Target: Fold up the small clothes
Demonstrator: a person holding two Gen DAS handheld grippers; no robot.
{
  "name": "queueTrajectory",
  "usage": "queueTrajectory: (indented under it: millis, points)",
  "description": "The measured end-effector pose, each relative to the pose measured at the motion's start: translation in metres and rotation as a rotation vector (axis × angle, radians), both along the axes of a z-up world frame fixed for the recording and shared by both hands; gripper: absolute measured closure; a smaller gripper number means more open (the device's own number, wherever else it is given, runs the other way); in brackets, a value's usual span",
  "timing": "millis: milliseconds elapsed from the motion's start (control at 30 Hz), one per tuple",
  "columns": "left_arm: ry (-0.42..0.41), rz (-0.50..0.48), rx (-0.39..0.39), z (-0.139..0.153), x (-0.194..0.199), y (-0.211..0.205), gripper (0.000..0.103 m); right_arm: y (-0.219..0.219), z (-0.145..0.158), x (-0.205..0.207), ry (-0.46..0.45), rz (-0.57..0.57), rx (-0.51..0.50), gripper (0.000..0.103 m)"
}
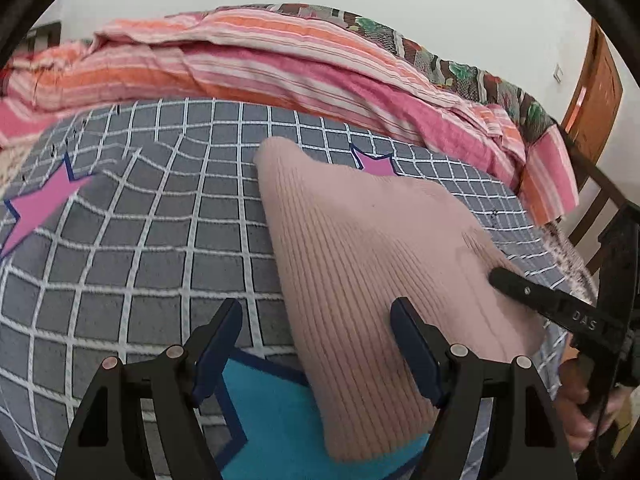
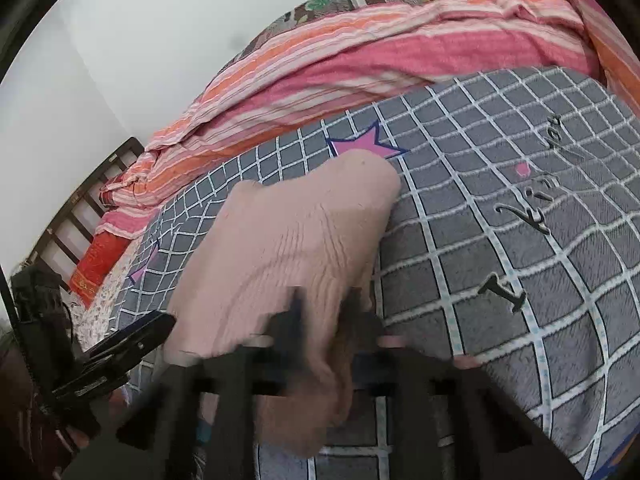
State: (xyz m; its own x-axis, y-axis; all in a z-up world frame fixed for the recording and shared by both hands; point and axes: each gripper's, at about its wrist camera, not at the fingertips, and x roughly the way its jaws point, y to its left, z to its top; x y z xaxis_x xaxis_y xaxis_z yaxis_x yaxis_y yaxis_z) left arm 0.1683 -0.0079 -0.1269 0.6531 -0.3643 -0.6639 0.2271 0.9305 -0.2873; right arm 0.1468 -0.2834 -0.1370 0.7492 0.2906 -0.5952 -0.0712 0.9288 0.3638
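Nearest the left wrist camera, the left gripper hovers with its jaws well apart and nothing pinched: one blue-padded finger stands over the grey checked blanket, the other over the near part of the pink ribbed knit garment, and I cannot tell whether that pad touches the knit. This garment, the task's piece, lies on the blanket with a rounded corner reaching toward 12 o'clock beside a pink star and its near end over a blue patch at 6 o'clock. At 3 o'clock in this view the right gripper comes in with its jaws together on the garment's right edge, where the knit puckers around the tip. In the right wrist view that gripper is badly blurred at 6 o'clock, yet cloth bunches and rises between its fingers, so I judge it clamped on the garment. The left gripper shows at 8 o'clock, just beside the garment's other edge. A striped pink and orange quilt is heaped at 12 o'clock, well apart from the work. The step in hand looks like taking hold of both sides before a fold. Next, the left jaws need to close on the near left edge, so both corners can lift together and carry over evenly without dragging the blanket.
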Motion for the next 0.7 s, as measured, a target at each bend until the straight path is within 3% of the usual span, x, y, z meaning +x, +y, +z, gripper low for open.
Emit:
queueTrajectory:
  millis: [100,167,200,267,333,500,700]
  points:
    - [-0.019,0.018,-0.046,0.004,-0.008,0.007,0.028,-0.005,0.007,-0.007,-0.069,-0.029,0.006,0.091]
    - [-0.022,0.042,-0.068,0.004,-0.008,0.009,0.028,-0.003,-0.01,0.001,0.001,-0.078,-0.046,0.091]
    - [0.014,0.036,-0.069,0.0,-0.003,0.007,0.026,0.001,-0.019,0.002,0.017,-0.096,-0.089,0.091]
    - [0.057,0.03,-0.049,-0.006,0.0,0.003,0.026,0.006,-0.019,-0.002,-0.018,-0.102,-0.148,0.09]
    - [0.045,0.035,-0.017,-0.007,-0.005,0.0,0.026,0.014,-0.011,-0.006,-0.02,-0.107,-0.192,0.089]
    - [0.048,0.037,0.03,-0.007,-0.013,-0.001,0.026,0.013,-0.001,-0.011,0.007,-0.116,-0.191,0.086]
    - [0.053,0.042,0.044,-0.007,-0.017,0.0,0.026,0.01,-0.003,-0.019,0.051,-0.135,-0.196,0.075]
